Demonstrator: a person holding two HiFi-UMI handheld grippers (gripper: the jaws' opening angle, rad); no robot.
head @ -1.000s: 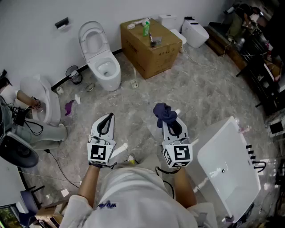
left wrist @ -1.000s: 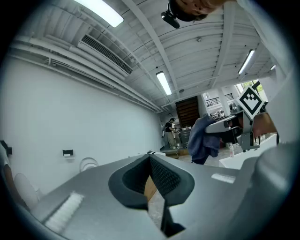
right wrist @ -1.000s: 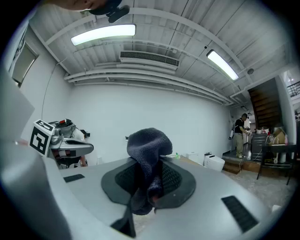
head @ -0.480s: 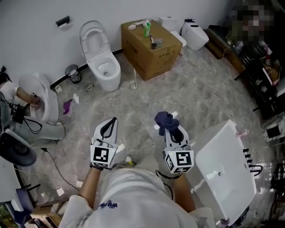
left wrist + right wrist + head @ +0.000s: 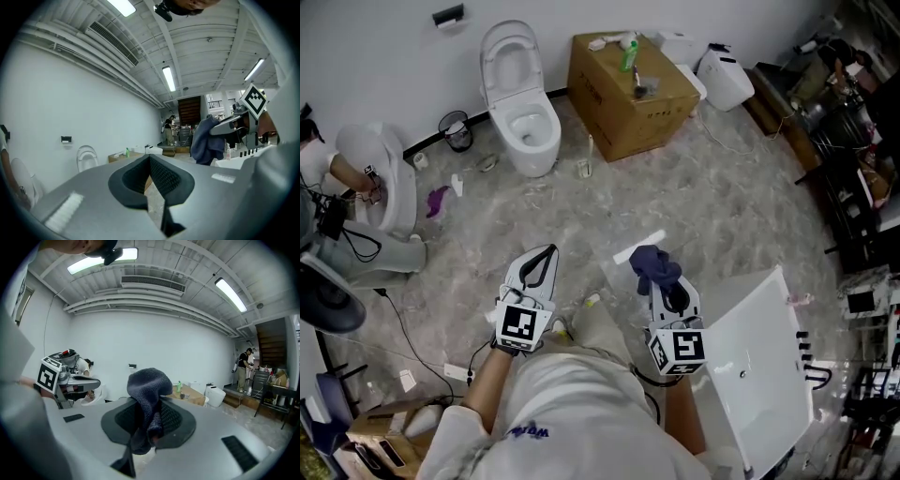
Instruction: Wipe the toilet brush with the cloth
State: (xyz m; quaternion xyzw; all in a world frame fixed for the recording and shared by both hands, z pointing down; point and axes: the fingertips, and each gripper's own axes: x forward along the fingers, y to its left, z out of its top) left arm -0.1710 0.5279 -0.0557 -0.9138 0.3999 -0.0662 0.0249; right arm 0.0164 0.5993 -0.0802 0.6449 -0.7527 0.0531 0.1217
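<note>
The toilet brush (image 5: 584, 161) is a white stick standing in a small holder on the floor, between the toilet and the cardboard box, far ahead of both grippers. My right gripper (image 5: 661, 281) is shut on a dark blue cloth (image 5: 649, 261), which bunches above its jaws (image 5: 147, 385). The cloth also hangs at the right of the left gripper view (image 5: 206, 140). My left gripper (image 5: 544, 255) is held level with the right one, its jaws together with nothing between them (image 5: 150, 161).
A white toilet (image 5: 520, 103) stands open at the back wall. Beside it is a cardboard box (image 5: 628, 89) with a green bottle (image 5: 628, 52) on top. A white panel (image 5: 750, 356) lies at my right. At the left, a person leans at another toilet (image 5: 370, 178), with cables nearby.
The toilet, box and brush have slid up the head view while the floor debris shifted. Both grippers keep the same pose, the cloth still in the right one.
</note>
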